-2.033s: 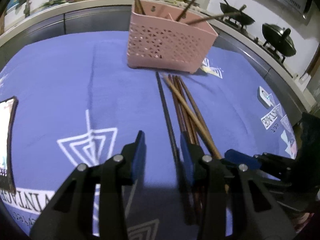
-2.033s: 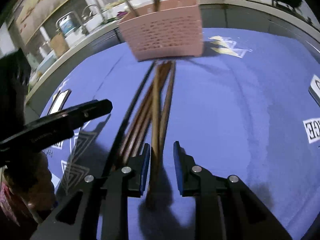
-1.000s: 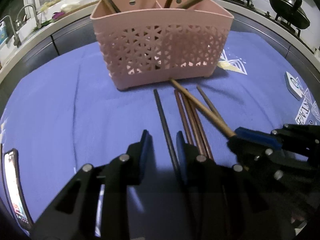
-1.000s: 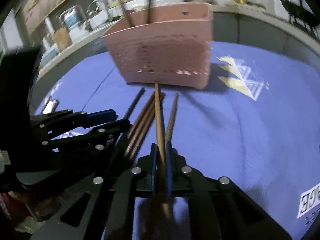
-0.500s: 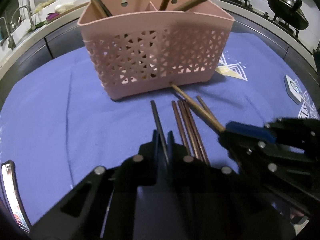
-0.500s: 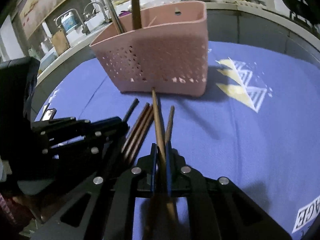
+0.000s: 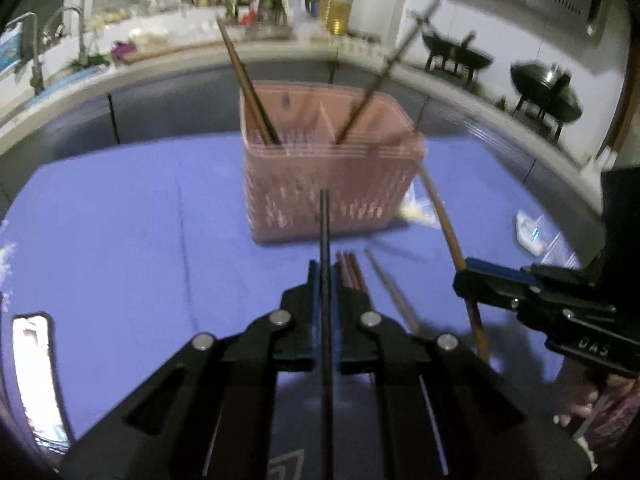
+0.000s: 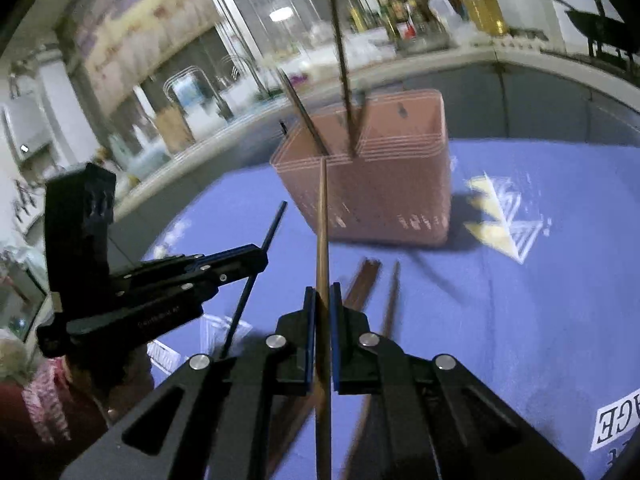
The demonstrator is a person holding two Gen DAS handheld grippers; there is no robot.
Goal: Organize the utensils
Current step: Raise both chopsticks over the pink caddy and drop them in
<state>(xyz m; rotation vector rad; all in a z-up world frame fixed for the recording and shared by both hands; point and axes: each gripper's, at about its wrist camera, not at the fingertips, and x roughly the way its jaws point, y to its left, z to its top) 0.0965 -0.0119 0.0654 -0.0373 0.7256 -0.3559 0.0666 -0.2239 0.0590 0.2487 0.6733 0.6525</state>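
Both grippers lifted off the tabletop (image 7: 120, 208): left gripper (image 7: 325, 280) jaws clamped on black chopstick (image 7: 325, 232), right gripper (image 8: 322, 300) on brown chopstick (image 8: 322, 224), near the pink basket (image 7: 320, 184).

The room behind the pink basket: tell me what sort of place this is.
Most likely a home kitchen: woks sit on a stove, a bottle of cooking oil stands on the counter, and a sink tap shows at left.
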